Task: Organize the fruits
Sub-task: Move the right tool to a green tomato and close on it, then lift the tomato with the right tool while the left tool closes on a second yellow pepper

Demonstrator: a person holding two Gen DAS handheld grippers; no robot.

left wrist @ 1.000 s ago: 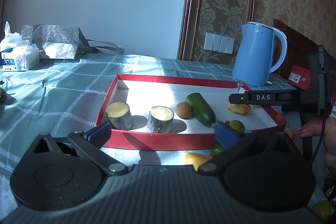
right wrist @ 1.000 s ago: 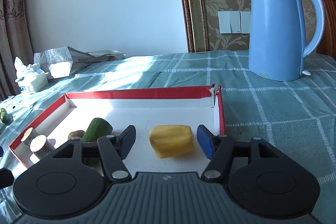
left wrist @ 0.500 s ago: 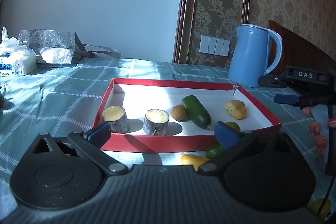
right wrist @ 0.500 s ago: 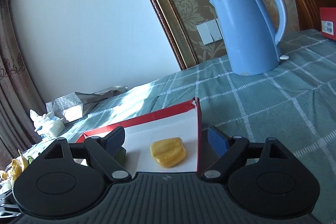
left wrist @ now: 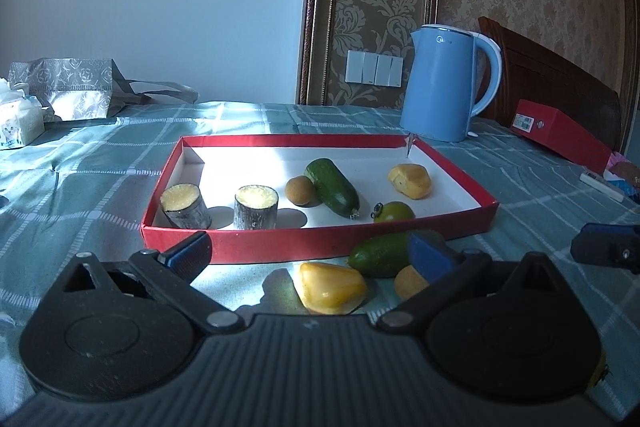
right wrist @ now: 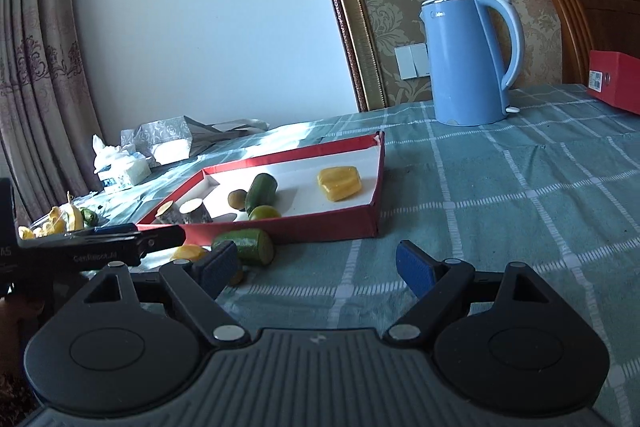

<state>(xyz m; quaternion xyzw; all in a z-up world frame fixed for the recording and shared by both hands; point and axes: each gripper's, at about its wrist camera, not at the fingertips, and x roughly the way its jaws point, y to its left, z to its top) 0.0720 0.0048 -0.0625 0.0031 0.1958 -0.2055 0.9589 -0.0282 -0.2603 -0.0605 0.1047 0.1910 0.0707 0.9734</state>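
A red tray (left wrist: 320, 241) with a white floor holds two cut stalk pieces (left wrist: 256, 207), a small brown fruit (left wrist: 300, 190), a cucumber (left wrist: 332, 187), a green tomato (left wrist: 394, 213) and a yellow fruit piece (left wrist: 410, 181). On the cloth before the tray lie another yellow piece (left wrist: 330, 287), a cut cucumber (left wrist: 378, 255) and a small orange fruit (left wrist: 408, 281). My left gripper (left wrist: 308, 253) hangs open just above these. My right gripper (right wrist: 316, 267) is open over bare cloth, to the right of the tray (right wrist: 340, 227), with nothing between its pads.
A blue kettle (left wrist: 444, 87) stands behind the tray's far right corner. A red box (left wrist: 560, 135) lies at the right edge by a wooden chair. A tissue pack (left wrist: 20, 123) and silver bag (left wrist: 72, 91) sit far left. Fruit scraps (right wrist: 60, 223) lie left.
My right gripper has drawn back out of the tray and off to the right, leaving the yellow piece inside, and its jaws stand wider. The left gripper has barely moved.
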